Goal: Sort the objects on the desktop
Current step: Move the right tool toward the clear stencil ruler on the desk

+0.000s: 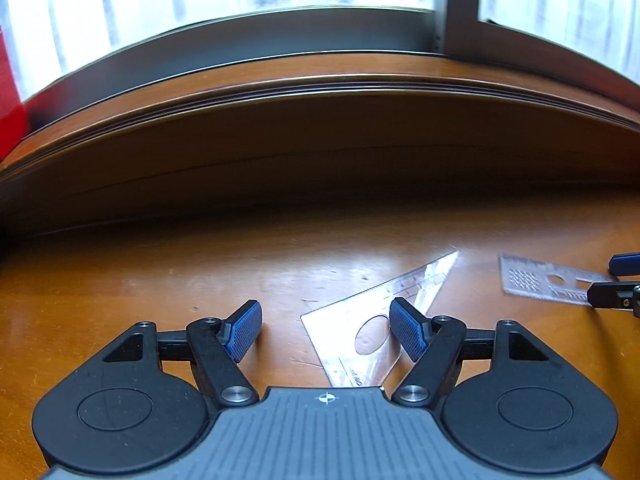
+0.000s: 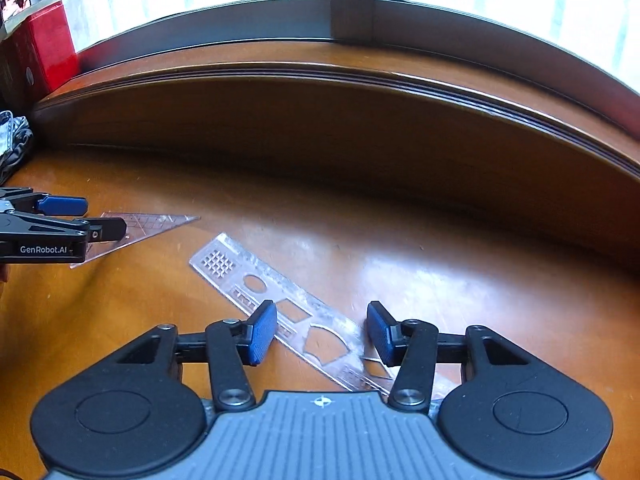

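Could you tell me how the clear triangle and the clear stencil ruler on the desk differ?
The triangle is a three-cornered set square with one oval hole; the stencil ruler is a long strip with many cut-out shapes. The triangle lies under the left gripper; the ruler lies between the right gripper's open fingers. Both are transparent plastic, flat on the wooden desk.

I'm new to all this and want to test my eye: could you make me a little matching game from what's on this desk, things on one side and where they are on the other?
Things:
1. set square
2. stencil ruler
3. red box
4. grey cloth

Places:
A. on the sill by the window
B. at the desk's far left edge, crumpled
C. flat on the desk, under the left gripper
D. flat on the desk, between the open fingers of the right gripper

Pairs: 1-C, 2-D, 3-A, 4-B
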The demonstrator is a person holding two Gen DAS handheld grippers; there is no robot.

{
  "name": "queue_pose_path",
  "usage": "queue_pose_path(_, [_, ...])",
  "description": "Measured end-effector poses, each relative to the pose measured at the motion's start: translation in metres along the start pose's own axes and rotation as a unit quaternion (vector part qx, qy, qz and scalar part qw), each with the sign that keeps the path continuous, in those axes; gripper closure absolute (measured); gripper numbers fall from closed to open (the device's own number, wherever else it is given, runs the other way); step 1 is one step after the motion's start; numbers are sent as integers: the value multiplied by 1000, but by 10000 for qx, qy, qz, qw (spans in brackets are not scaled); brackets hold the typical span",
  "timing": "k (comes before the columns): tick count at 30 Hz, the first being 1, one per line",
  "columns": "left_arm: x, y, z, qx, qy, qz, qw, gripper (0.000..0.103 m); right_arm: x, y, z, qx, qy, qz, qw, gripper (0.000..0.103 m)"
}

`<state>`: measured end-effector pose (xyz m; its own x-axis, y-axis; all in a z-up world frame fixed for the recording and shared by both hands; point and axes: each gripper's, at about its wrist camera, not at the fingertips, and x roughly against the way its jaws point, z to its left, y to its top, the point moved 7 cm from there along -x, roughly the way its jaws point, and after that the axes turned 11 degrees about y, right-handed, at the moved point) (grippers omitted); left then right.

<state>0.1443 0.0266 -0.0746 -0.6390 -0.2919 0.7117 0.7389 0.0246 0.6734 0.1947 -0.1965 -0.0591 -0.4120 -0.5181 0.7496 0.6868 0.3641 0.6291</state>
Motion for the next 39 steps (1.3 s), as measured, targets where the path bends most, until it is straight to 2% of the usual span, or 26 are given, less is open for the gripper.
queue_pose_path(10, [15, -12, -20, -179, -317, -28, 9993, 32, 18, -26, 0, -151, -169, 25, 9997, 49])
queue_pose_path(19, [43, -39, -44, -383, -677, -52, 9970, 32, 41, -58, 10, -270, -407, 46, 9988, 49])
queue_pose_path(23, [58, -53, -53, -443, -736, -62, 9963, 32, 49, -69, 14, -387, -471, 57, 9981, 46])
queue_pose_path(26, [55, -48, -52, -444, -729, -67, 9963, 32, 55, -72, 17, -471, -499, 100, 9976, 47])
queue_pose_path(30, [48, -37, -44, -333, -571, -67, 9978, 33, 56, -62, 13, -485, -468, -9, 9977, 48])
queue_pose_path(36, [46, -30, -22, -30, -332, -110, 9994, 33, 39, -20, 6, -338, -562, -281, 9974, 52])
queue_pose_path(37, [44, -30, -21, -13, -327, -90, 9994, 35, 38, -21, 4, -353, -581, -284, 9973, 57])
queue_pose_path(38, [42, -30, -21, 1, -326, -71, 9994, 36, 36, -20, 1, -380, -594, -264, 9972, 67])
queue_pose_path(39, [40, -30, -21, 7, -344, -53, 9994, 38, 29, -16, -1, -407, -582, -237, 9972, 70])
